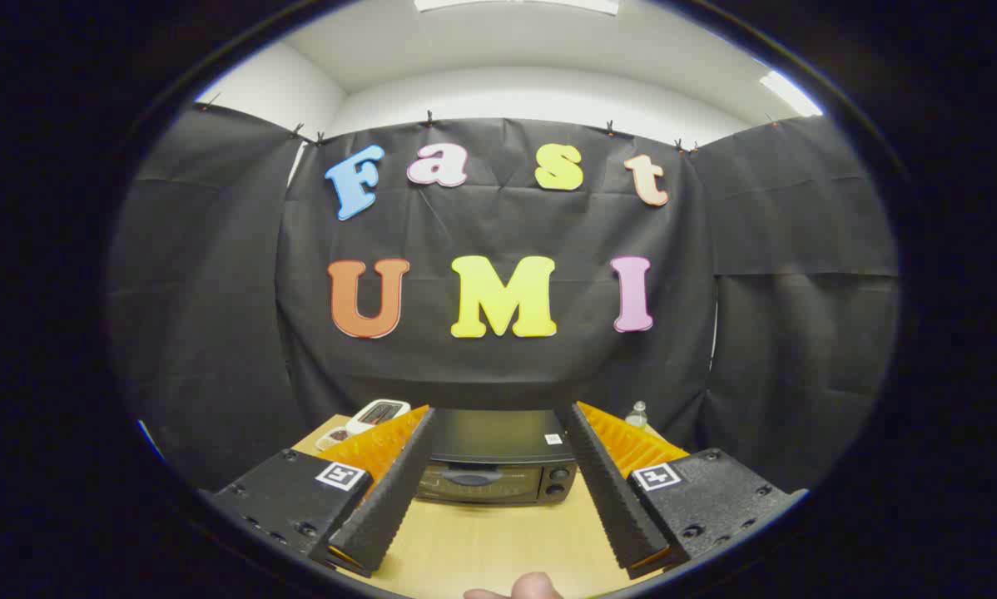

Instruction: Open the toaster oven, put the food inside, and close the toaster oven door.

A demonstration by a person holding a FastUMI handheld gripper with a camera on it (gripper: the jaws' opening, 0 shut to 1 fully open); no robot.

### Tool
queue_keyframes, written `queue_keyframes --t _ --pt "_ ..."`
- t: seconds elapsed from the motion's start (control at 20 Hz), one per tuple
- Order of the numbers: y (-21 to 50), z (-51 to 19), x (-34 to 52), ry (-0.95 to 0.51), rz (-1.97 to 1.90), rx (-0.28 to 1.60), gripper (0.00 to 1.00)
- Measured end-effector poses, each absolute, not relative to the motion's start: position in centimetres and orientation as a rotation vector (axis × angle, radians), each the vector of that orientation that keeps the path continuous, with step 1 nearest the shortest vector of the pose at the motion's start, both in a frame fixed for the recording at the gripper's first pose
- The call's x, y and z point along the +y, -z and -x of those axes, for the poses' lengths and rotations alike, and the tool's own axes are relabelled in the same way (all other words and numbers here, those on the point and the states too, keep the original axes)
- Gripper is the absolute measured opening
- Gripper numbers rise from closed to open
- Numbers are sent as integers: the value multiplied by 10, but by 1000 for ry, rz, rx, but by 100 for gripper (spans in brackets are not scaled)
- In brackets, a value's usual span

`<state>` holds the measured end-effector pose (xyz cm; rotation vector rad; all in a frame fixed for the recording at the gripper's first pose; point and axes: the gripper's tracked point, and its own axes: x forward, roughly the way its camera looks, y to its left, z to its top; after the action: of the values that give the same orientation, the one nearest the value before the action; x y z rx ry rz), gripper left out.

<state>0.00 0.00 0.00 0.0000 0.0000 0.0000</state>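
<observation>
Taking the toaster oven (494, 470) as the landmark: it sits on the wooden table (498, 541) beyond the gripper's fingertips, framed in the gap between the two fingers, its glass door shut and two round knobs stacked at its right end. To the oven's left, partly hidden behind the left finger, lies a small white tray (377, 413) holding something dark and reddish, with a second shallow dish (334, 436) just in front of it that also carries dark bits; this may be the food, though it is too small to tell. The gripper (495, 420) hangs above the table in front of the oven, pointing level and straight at the door, its fingers spread wide with nothing between them and touching nothing. To the oven's right, peeking over the right finger, stands the top of a clear bottle (637, 413). In front of the oven, at the near table edge, a person's fingertip (532, 586) shows.
</observation>
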Motion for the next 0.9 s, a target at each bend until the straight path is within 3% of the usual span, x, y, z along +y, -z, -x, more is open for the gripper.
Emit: queue_keyframes --t 0.9 --pt "-2 1 -20 46 -31 2 100"
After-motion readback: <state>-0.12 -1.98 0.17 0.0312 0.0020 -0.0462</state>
